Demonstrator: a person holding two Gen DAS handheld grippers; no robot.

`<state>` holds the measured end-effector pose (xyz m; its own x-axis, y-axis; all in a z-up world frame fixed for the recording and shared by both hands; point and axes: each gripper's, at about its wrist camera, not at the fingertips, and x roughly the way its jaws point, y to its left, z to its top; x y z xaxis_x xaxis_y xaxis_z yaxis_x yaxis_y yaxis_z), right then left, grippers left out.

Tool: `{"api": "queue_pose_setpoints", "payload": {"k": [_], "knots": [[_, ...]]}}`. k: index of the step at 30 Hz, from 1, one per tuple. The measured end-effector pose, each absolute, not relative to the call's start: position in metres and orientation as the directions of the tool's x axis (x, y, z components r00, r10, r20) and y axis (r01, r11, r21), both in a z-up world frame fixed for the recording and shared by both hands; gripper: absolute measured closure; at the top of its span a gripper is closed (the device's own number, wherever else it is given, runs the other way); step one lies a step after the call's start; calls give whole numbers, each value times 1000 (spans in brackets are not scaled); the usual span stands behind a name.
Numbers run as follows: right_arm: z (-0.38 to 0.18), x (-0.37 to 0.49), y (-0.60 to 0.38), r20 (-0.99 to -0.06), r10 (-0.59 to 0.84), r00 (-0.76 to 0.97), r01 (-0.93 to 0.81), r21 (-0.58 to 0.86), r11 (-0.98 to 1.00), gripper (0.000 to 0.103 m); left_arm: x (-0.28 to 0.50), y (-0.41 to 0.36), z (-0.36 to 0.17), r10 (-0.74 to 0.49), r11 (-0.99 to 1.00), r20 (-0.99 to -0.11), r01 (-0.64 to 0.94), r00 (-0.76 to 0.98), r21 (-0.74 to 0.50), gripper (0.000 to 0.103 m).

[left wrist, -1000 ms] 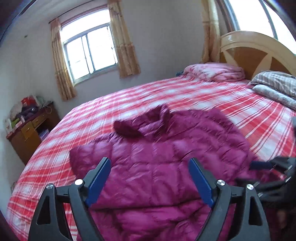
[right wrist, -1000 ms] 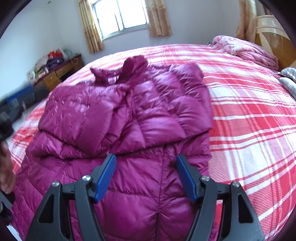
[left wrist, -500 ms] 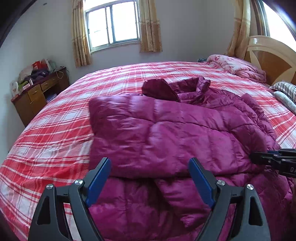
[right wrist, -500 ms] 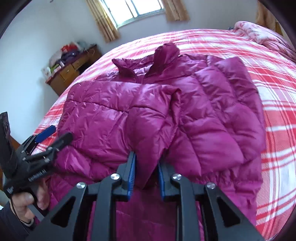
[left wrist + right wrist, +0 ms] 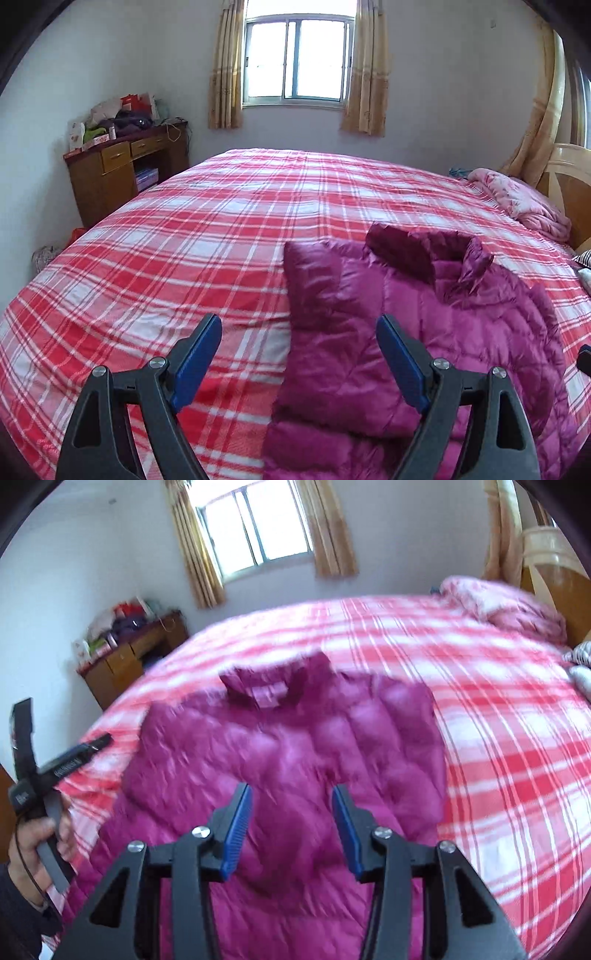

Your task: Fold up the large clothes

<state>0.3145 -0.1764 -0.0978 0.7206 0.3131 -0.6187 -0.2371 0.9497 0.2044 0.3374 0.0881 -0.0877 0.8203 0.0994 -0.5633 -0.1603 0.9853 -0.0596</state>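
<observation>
A magenta quilted down jacket lies on the red plaid bed, both sleeves folded across its chest, collar toward the far side. In the left wrist view the jacket fills the lower right. My left gripper is open and empty, above the jacket's left edge and the bedspread. My right gripper is open and empty, above the jacket's middle; that view is motion-blurred. The left gripper also shows there at the left, held in a hand.
A wooden desk piled with clutter stands at the far left by the wall. A folded pink quilt lies by the wooden headboard at the right. A window with curtains is behind the bed.
My right gripper was shut on the folded sleeve's cuff; it has let go, opened and pulled back. My left gripper swung left, toward the jacket's left edge.
</observation>
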Motion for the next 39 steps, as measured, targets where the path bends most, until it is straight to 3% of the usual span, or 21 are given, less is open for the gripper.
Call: {"api": "queue_pose_setpoints", "payload": {"k": [2,4,9,13,17,27,31,36,39], "knots": [[-106,330,-160,-638,317,702,-258,186,948,58,356,76,-91,73,986,-582,-148,810,-82,17],[-121,344,-151,-668,307,677,-257,176,950,69,376,68,-99,64,985,-613,-150,788,-90,17],[-160,357,-148,-730,281,623,-245,159,956,70,415,67,-145,215,967,-694,-247,687,55,17],[-172,354,-149,-736,275,619,-253,144,957,70,422,81,-167,125,971,-758,-237,641,-40,16],[-175,355,-143,-753,234,615,-249,96,964,70,426,93,-175,94,960,-788,-264,609,-90,7],[-175,352,-132,-758,162,632,-239,8,971,70,424,87,-177,126,960,-793,-274,597,-54,5],[-175,353,-133,-753,164,637,-236,12,972,70,407,79,-158,164,959,-753,-281,637,-29,5],[-175,351,-131,-749,160,643,-234,7,972,70,366,52,-133,76,981,-690,-177,720,-77,5],[-176,350,-131,-748,161,644,-234,8,972,70,357,26,-131,46,995,-682,-94,730,-34,5]]}}
